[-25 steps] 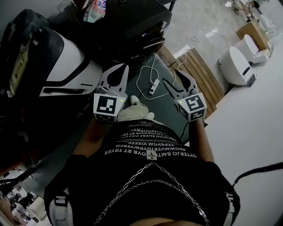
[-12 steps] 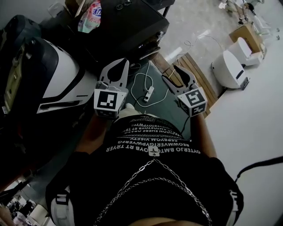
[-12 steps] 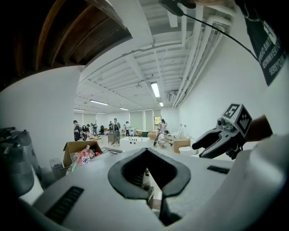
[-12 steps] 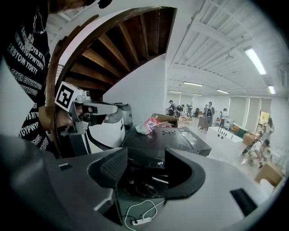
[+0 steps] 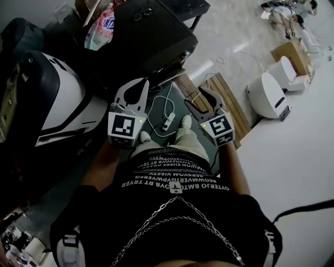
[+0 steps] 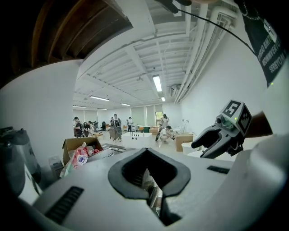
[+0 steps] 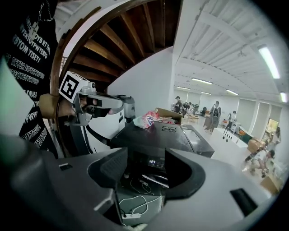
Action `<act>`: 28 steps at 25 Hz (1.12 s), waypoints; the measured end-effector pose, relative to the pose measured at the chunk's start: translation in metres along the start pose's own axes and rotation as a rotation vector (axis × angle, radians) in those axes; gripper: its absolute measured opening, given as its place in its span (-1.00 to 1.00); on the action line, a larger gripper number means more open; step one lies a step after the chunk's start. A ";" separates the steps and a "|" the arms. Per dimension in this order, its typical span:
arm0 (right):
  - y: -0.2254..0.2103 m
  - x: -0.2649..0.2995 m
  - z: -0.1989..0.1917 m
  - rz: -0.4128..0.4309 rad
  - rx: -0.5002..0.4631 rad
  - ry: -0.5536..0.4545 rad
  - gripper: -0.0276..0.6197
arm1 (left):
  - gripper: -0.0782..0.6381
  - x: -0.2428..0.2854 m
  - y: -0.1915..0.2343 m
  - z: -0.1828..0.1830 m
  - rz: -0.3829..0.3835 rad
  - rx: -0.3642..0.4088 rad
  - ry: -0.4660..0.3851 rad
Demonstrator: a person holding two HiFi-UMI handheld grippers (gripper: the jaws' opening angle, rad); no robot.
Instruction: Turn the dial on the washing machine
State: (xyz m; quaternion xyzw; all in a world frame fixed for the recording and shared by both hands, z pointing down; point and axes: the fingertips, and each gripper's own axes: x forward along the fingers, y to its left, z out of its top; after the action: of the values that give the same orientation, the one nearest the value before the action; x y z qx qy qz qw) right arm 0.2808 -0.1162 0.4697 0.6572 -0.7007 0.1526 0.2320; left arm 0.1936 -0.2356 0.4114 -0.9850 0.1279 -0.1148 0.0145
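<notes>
Washing machine (image 5: 151, 39): dark cabinet with a flat dark top. It stands on the floor at the far end of the dark mat (image 5: 162, 104), ahead of you. Your right gripper view shows its front panel with a small lit display (image 7: 152, 161). The dial cannot be picked out in any view. A pair of small round marks (image 5: 141, 14) shows on the top.

Detergent bag (image 5: 102, 23): pink and white, at the machine's back left corner, in an open cardboard box (image 6: 67, 143). Whether the box rests on the machine or behind it cannot be told.

Power strip (image 5: 168, 121): white, lying on the mat. Its white cable loops toward the machine's front edge, between your two grippers in the head view.

Left gripper (image 5: 142, 86): white, with its marker cube toward you. The fingers are closed tip to tip, leaving a loop-shaped hole with nothing in it. You hold it in the air, well apart from the machine.

Right gripper (image 5: 197, 99): dark. The fingers are spread apart and empty, aimed at the machine's front panel without touching it.

White shoe (image 5: 186, 122): yours, on the mat, just beside the right gripper in the head view.

Curved white-and-black appliance (image 5: 62, 99): on the floor to the left of the machine.

Wooden slats (image 5: 224, 94): along the mat's right edge.

White rounded unit (image 5: 266, 94): on the pale floor beyond the slats.
</notes>
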 end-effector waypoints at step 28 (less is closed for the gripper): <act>-0.198 0.197 -0.104 0.430 -0.265 0.195 -0.14 | -0.76 0.067 0.007 0.000 0.606 -0.155 0.121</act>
State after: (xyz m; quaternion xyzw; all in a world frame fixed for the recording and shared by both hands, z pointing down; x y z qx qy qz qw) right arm 0.4849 -0.2471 0.6435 0.4396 -0.8122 0.1680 0.3448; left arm 0.2548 -0.2593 0.4260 -0.8917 0.4243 -0.1538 -0.0345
